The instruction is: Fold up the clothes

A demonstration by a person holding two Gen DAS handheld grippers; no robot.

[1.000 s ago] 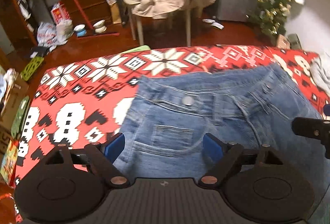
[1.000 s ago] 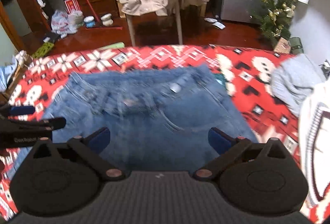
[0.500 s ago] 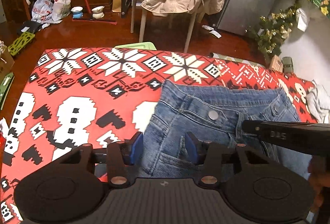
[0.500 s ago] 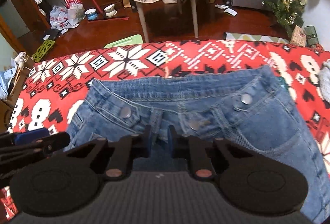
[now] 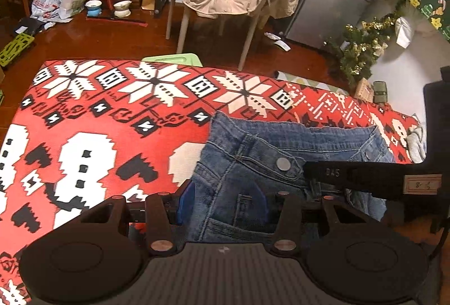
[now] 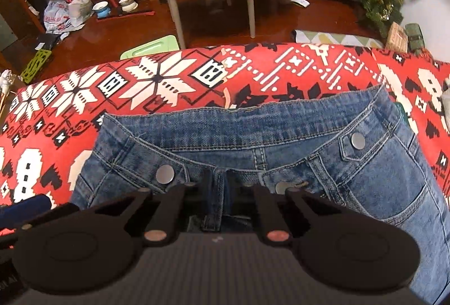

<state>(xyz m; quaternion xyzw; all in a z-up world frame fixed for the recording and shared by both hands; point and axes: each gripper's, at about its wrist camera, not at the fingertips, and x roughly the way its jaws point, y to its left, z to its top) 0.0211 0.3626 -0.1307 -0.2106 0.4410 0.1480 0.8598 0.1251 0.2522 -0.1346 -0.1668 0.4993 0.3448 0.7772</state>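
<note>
Left gripper (image 5: 223, 203) clamped on jeans (image 6: 281, 136) hip edge; right gripper (image 6: 225, 192) pinching fly; jeans flat on blanket (image 5: 84, 113).

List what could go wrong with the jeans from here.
The left tool has denim between its pads near the jeans' pocket edge, the right tool by the fly. Both grips look shallow, so lifting may let the heavy fabric slip. The right tool crosses close in front of the left, so they may collide. Dragging could bunch the blanket.

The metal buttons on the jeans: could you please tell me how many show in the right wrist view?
3: left button on the waistband, middle button by the fly, right button on the waistband. The tongs may hide others.
</note>
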